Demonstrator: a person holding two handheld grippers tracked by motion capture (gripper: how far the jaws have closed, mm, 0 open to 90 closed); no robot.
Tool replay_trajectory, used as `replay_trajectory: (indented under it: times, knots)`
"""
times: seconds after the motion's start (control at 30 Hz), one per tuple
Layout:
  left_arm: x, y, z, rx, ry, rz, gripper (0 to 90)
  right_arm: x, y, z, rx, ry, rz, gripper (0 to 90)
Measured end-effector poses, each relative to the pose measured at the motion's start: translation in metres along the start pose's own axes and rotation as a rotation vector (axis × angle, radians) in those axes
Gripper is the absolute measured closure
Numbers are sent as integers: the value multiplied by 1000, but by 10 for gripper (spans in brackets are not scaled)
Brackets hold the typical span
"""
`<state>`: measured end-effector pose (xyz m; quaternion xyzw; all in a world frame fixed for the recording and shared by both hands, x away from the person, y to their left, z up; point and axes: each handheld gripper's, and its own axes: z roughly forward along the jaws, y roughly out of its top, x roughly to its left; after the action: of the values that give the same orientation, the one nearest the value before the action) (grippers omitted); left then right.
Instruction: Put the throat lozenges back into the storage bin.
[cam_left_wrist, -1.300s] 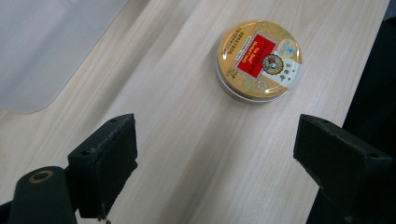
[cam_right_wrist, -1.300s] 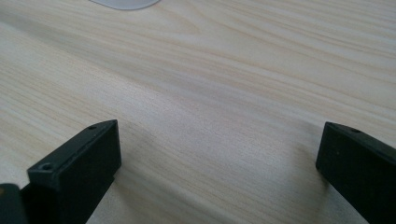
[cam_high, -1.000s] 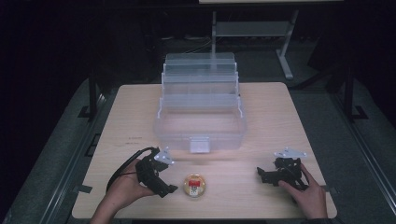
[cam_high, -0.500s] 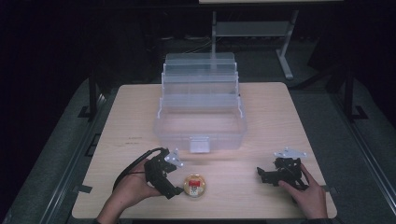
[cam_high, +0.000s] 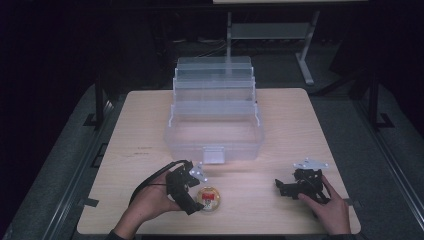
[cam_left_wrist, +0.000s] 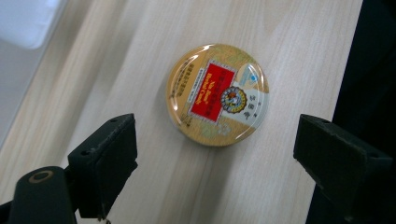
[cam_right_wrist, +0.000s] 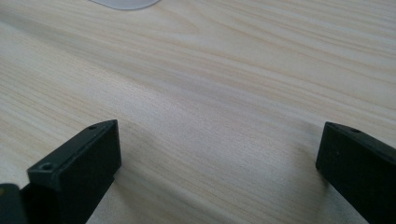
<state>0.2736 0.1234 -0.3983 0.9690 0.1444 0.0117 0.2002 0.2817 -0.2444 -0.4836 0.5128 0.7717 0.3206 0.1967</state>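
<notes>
A small round tin (cam_high: 209, 199) with a gold, red-labelled lid lies flat near the table's front edge; in the left gripper view the tin (cam_left_wrist: 217, 94) sits just ahead of the jaws. My left gripper (cam_high: 196, 195) is open, at the tin's left side, its jaws spread wider than the tin (cam_left_wrist: 215, 127) and not touching it. My right gripper (cam_high: 279, 188) rests low at the front right, pointing left, open over bare wood (cam_right_wrist: 219, 128) with nothing between its jaws.
A clear plastic tiered box (cam_high: 214, 130) stands open in the middle of the wooden table (cam_high: 300, 130), its latch facing me just behind the tin. A corner of the box (cam_left_wrist: 28, 21) shows at the upper left of the left gripper view. Dark floor surrounds the table.
My left gripper has moved right, up to the tin, and now has it in front of its open jaws. The right gripper has stayed put.
</notes>
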Motion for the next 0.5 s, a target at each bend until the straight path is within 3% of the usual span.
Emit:
replay_trajectory:
  times: [0.5]
  knots:
    - [-2,15,27,60,-18,65,123,0,0,0,0,0,0,0]
